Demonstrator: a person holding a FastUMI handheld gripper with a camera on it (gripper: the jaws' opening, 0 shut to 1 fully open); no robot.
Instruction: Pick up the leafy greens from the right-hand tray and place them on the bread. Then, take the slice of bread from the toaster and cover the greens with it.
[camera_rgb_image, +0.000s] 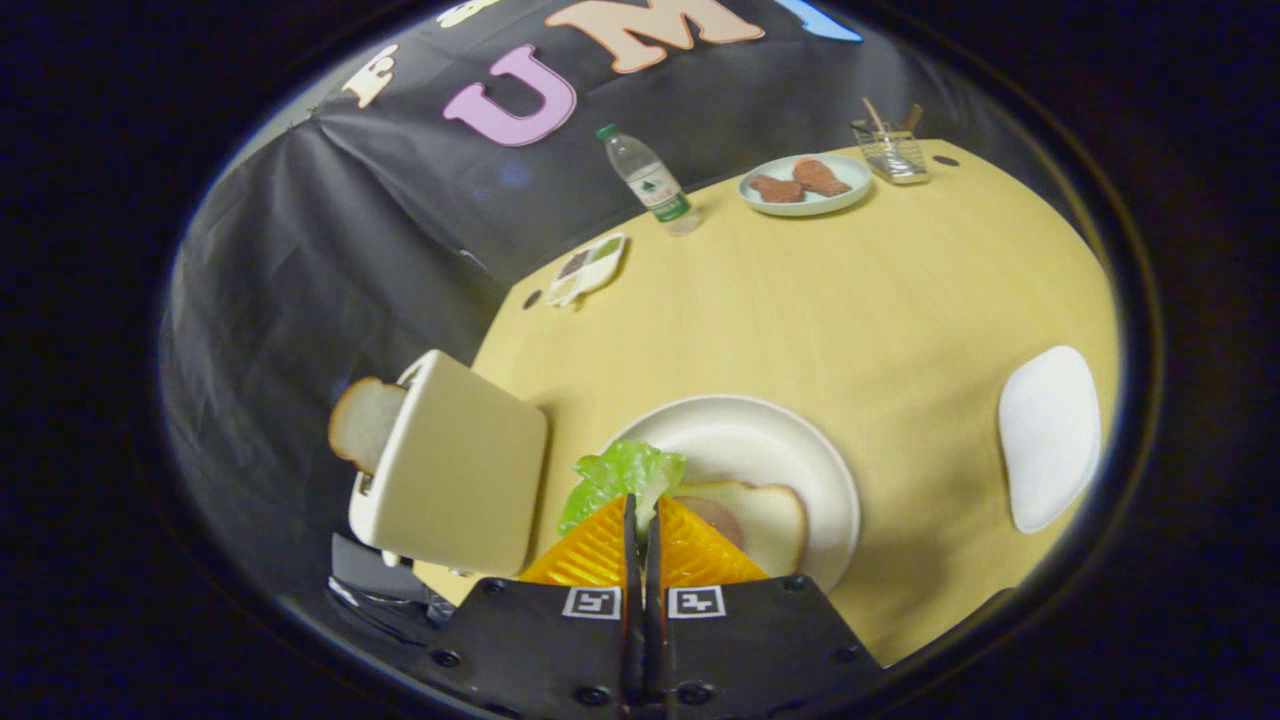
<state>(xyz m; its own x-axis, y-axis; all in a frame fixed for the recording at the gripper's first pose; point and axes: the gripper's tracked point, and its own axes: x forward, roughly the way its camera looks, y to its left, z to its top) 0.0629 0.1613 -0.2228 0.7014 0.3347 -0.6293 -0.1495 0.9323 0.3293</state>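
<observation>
We see one leafy green (622, 478) pinched at its stem end between the pressed-together fingers (642, 505), its ruffled leaf fanning up and away from the fingertips, low in the frame's centre. It hangs above the left rim of a round white plate (790, 440) carrying one bread slice (765, 515). A second slice (362, 420) juts leftward from the single toaster (450, 470). Upper frame: one water bottle (650, 180), label unreadable, on the bench (800, 300).

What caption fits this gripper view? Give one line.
Gripper shut on lettuce above bread on plate, toaster alongside.
</observation>
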